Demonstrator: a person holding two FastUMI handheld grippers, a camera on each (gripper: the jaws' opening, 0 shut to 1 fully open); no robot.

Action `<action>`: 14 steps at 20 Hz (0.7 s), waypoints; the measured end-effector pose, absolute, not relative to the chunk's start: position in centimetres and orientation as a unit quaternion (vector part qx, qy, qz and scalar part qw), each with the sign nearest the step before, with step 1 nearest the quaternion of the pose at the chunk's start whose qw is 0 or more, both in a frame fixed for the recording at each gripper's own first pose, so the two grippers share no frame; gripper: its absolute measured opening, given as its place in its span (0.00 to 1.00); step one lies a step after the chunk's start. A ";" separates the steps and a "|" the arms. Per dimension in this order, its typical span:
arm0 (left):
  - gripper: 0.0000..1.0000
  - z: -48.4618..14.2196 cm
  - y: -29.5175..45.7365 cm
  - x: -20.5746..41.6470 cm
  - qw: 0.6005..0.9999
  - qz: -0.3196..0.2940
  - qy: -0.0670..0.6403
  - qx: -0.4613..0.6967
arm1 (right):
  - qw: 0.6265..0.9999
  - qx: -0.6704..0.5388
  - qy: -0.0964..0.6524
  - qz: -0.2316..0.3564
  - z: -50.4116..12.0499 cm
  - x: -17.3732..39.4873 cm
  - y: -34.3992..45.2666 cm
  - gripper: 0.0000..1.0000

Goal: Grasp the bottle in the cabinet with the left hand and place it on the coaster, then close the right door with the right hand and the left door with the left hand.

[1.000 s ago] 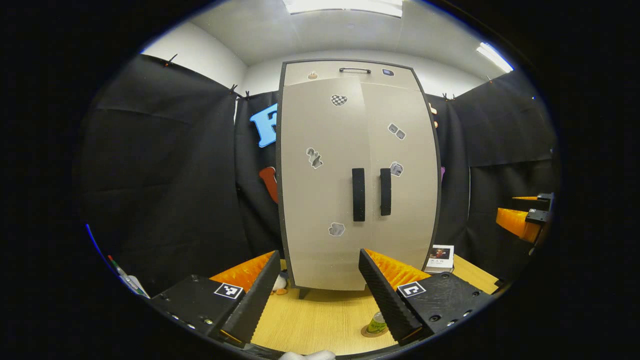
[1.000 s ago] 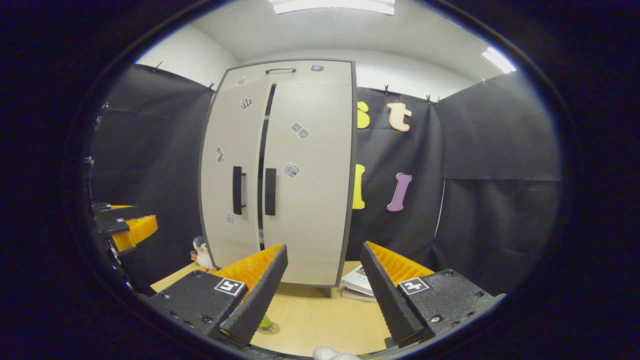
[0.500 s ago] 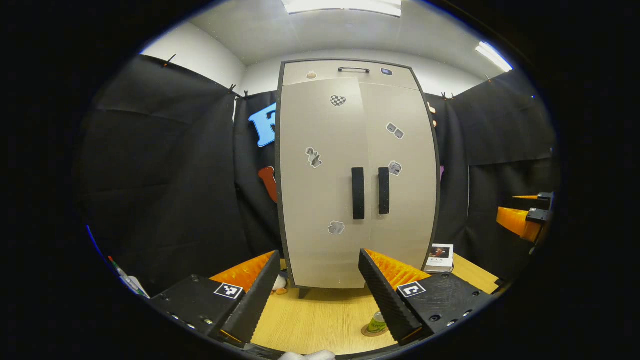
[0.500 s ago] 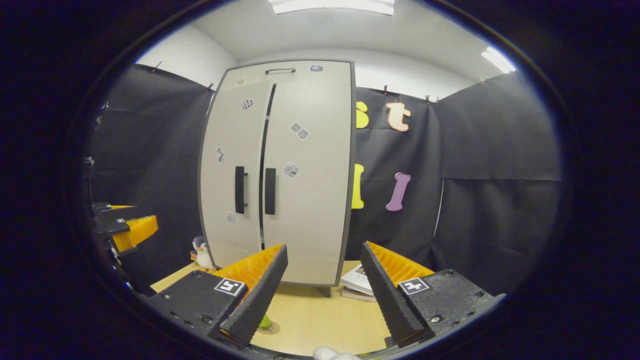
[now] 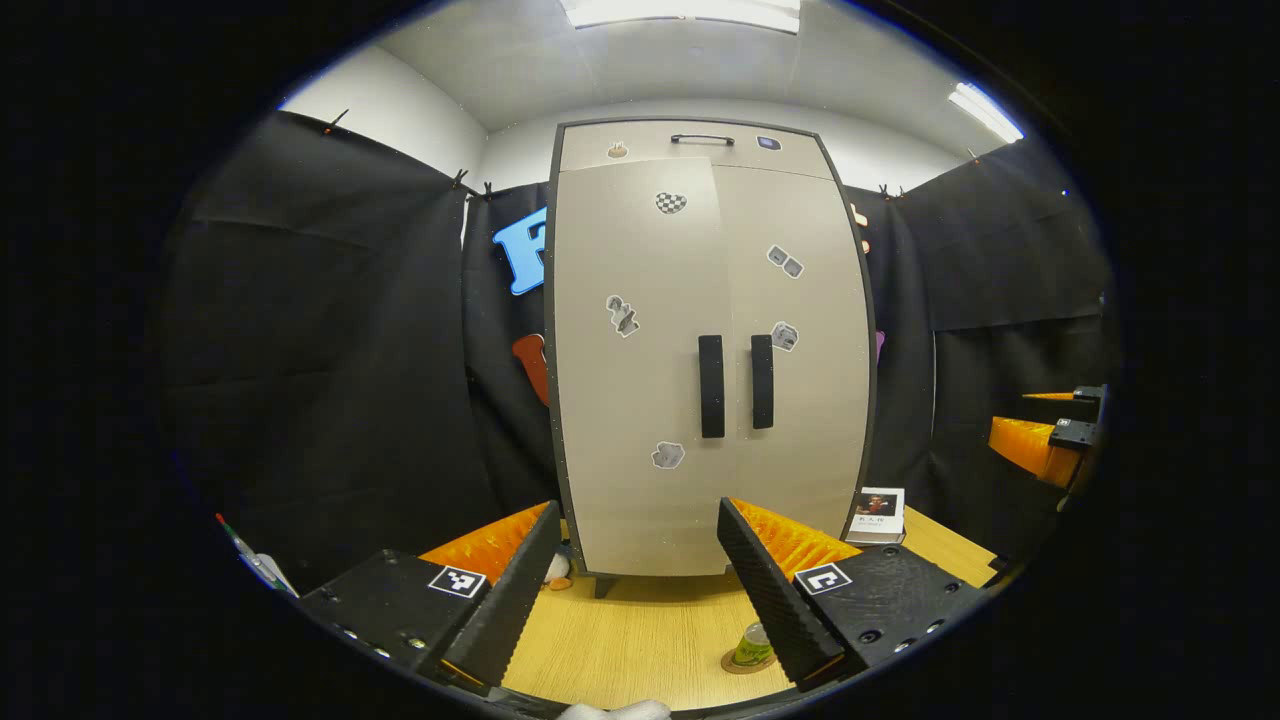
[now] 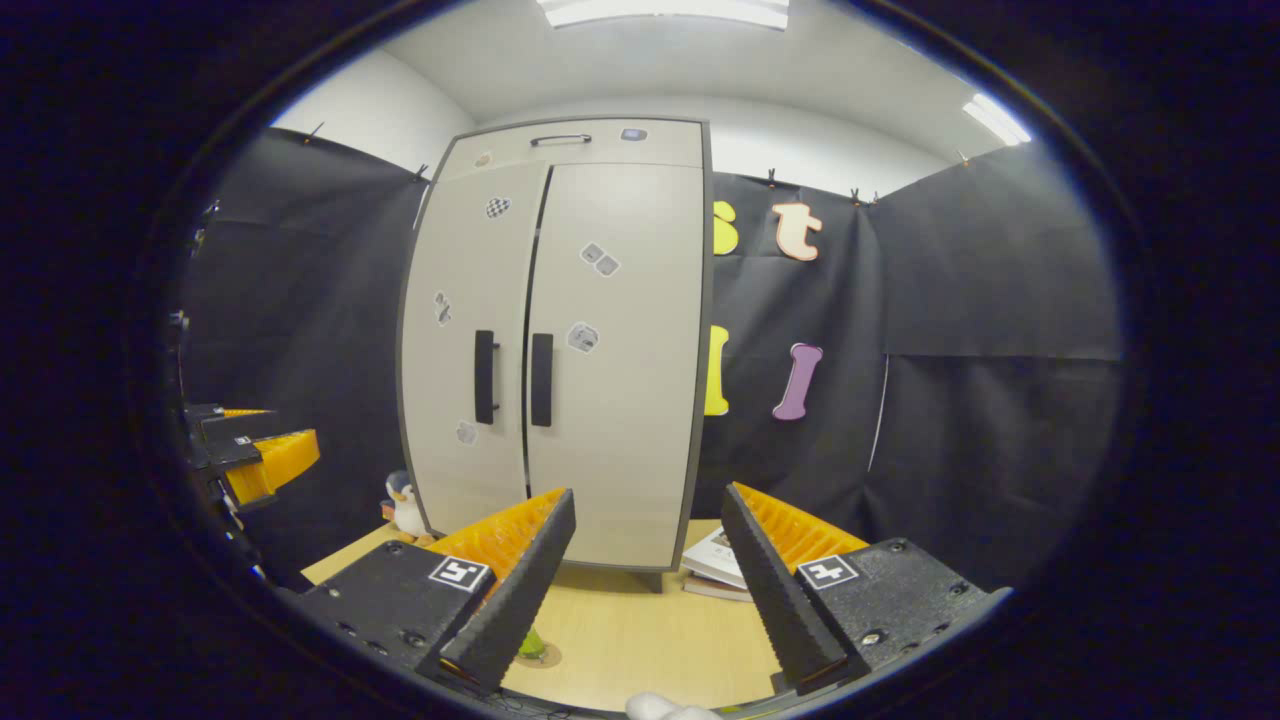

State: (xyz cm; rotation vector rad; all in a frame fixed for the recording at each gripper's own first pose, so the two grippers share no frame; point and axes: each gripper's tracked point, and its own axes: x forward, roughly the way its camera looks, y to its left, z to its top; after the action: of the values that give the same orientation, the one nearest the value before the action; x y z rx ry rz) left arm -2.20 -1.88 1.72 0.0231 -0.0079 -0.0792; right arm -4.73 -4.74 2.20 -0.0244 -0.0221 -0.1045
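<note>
Bottle (image 5: 753, 646) first: I see it standing on the round coaster (image 5: 742, 664) on the wooden table (image 5: 640, 650), in front of the cabinet (image 5: 700, 350) and partly hidden behind the right finger of my left gripper (image 5: 640, 590). In the right gripper view the bottle (image 6: 530, 645) peeks out just past the left finger of my right gripper (image 6: 645, 580), again sitting on its coaster (image 6: 545, 657).

Both cabinet doors look closed from the left gripper view, the left door (image 5: 630, 380) and right door (image 5: 810, 370) meeting at the middle with their two dark handles side by side. From the right gripper view I can make out a thin dark line between the doors, so I cannot tell whether the left one is pressed fully home.

My left gripper is spread wide with nothing between its fingers, held back from the cabinet above the table. My right gripper is likewise wide apart and holding nothing; I also see it at the right edge of the left gripper view.

A small penguin toy (image 6: 405, 503) stands by the cabinet's left foot, and a few books (image 6: 715, 565) lie by its right foot.
</note>
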 end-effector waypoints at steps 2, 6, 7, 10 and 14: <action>0.96 1.8 -1.8 -2.1 0.999 -0.041 -0.005 0.011 | 0.998 -0.012 -0.012 -0.053 2.3 -4.6 -4.7 0.96; 0.96 1.7 -1.9 -1.9 0.999 -0.041 -0.007 0.012 | 0.998 -0.013 -0.011 -0.052 2.3 -4.5 -4.6 0.97; 0.96 1.8 -1.9 -1.9 0.999 -0.042 -0.007 0.011 | 0.998 -0.012 -0.012 -0.052 2.3 -4.4 -4.6 0.97; 0.96 1.9 -1.8 -1.8 0.999 -0.042 -0.008 0.011 | 0.998 -0.011 -0.014 -0.053 2.6 -4.3 -4.5 0.97; 0.96 2.1 -1.8 -1.6 0.999 -0.042 -0.010 0.011 | 0.998 -0.011 -0.016 -0.052 2.8 -4.2 -4.4 0.97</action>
State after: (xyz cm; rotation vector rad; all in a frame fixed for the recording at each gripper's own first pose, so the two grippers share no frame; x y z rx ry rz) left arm -1.59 -1.82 2.12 0.0225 -0.0209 -0.0842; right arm -4.16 -4.39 2.75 -0.0228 -0.0324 -0.1050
